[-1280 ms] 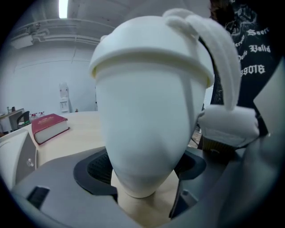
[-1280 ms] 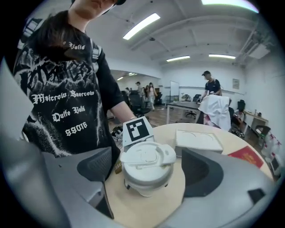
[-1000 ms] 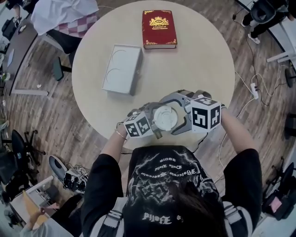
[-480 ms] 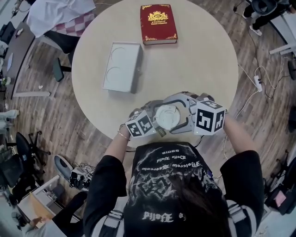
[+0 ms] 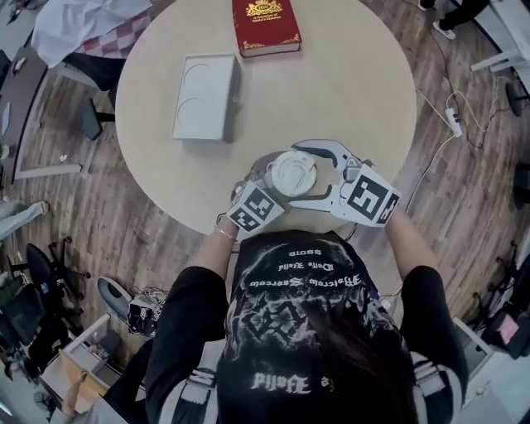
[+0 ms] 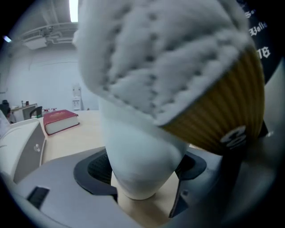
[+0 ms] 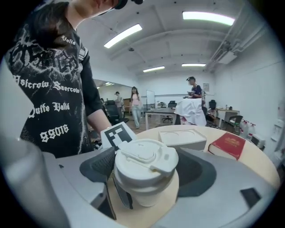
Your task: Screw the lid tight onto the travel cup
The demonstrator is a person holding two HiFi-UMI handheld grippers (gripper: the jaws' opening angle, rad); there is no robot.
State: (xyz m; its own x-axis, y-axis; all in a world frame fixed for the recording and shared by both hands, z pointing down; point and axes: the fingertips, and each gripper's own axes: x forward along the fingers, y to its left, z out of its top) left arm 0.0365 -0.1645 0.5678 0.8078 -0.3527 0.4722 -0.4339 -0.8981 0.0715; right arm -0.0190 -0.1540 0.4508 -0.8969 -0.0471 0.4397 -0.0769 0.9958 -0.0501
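Travel cup [image 5: 291, 172] sits at the near edge of the round table [image 5: 331, 83], right in front of the person, with the white lid [image 7: 144, 158] on top. Can't tell if the base rests on the tabletop.

Left gripper [image 6: 141, 173] is clamped on the cup's white lower body, both dark pads touching it. Close to the lens above, a tan ribbed surface [image 6: 222, 111] carries a white mark, too blurred to read.

Right gripper [image 7: 147, 169] has just been closing its jaws. They stand wide with the lid between them, pads against its rim on both sides.

Each gripper carries a cube with black-and-white square markers, left cube [image 5: 255, 207], right cube [image 5: 371, 197].

At the far side is a red book [image 5: 265, 25] with a gold crest and gold print too small to read. A white tray [image 5: 205, 98] with two round recesses lies near it, apart from it.

The person's black T-shirt [image 5: 302, 306] has white gothic lettering, not reliably legible.
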